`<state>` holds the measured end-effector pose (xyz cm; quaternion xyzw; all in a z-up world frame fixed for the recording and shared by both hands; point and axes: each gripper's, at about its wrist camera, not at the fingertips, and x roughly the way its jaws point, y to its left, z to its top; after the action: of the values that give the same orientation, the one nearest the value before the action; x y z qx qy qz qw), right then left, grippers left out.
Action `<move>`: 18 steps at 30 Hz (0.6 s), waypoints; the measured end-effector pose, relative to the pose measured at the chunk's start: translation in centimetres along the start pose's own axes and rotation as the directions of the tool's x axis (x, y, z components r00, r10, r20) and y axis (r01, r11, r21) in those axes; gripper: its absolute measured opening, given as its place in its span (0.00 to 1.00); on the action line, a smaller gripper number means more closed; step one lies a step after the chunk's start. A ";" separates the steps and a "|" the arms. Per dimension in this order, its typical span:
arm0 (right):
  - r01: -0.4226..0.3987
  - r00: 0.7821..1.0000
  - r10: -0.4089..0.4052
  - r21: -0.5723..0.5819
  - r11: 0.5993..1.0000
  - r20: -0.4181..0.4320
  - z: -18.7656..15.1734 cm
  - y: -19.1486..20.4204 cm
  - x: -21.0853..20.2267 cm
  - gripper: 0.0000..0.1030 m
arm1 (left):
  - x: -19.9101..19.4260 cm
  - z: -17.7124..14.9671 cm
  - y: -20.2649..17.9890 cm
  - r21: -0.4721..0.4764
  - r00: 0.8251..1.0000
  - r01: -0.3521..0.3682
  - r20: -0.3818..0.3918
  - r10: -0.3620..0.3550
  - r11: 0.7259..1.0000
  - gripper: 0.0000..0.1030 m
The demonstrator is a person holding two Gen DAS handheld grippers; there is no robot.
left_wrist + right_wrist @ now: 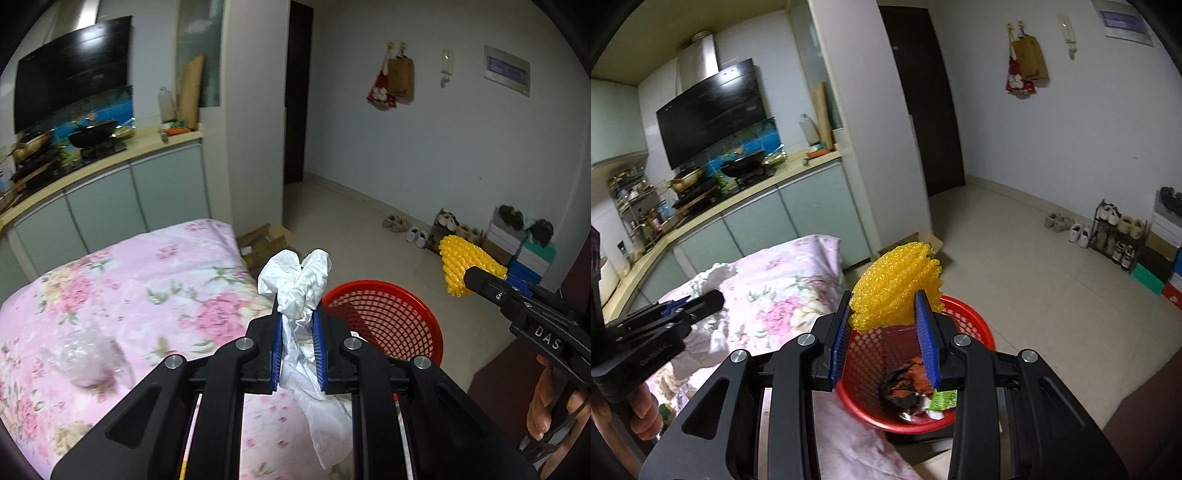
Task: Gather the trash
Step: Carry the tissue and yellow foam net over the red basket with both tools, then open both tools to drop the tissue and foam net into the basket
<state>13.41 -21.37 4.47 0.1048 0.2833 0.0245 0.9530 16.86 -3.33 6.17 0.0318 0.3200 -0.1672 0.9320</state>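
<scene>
My left gripper [298,314] is shut on a crumpled white tissue [295,284], which hangs down between the blue pads at the edge of the flowered table. My right gripper [882,299] is shut on a yellow foam net [897,280] and holds it over the near rim of a red mesh basket [975,325]. That basket [384,317] sits low beside the table, with dark scraps and a green wrapper [943,400] in it. In the left wrist view the right gripper [467,277] with the yellow net [461,262] is at the right. The left gripper [713,299] shows at the left in the right wrist view.
A crumpled clear plastic piece [88,362] lies on the pink flowered tablecloth [147,280]. Kitchen counter [110,158] with pans runs behind the table. Cardboard boxes [266,240] lie on the floor past the table; shoes and a rack [1115,236] line the far wall.
</scene>
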 end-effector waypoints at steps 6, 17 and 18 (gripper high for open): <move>0.030 0.999 -0.028 0.041 0.999 -0.042 -0.2 -2.1 1.4 0.32 | 4.1 -0.1 -2.4 0.022 0.996 0.060 -0.074 -0.058 0.998 0.13; 0.035 0.976 -0.008 0.119 0.992 -0.216 -1.5 -3.9 7.3 0.33 | 12.1 -2.2 -4.8 0.042 0.965 0.101 -0.248 -0.087 0.994 0.13; 0.034 0.974 -0.005 0.126 0.992 -0.225 -1.6 -4.1 7.7 0.33 | 12.6 -2.3 -4.8 0.040 0.961 0.105 -0.259 -0.091 0.994 0.13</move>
<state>18.93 -24.23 -1.78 0.1599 0.3910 0.0086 0.9063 23.25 -11.18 -3.11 0.0623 0.4348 -0.2161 0.8720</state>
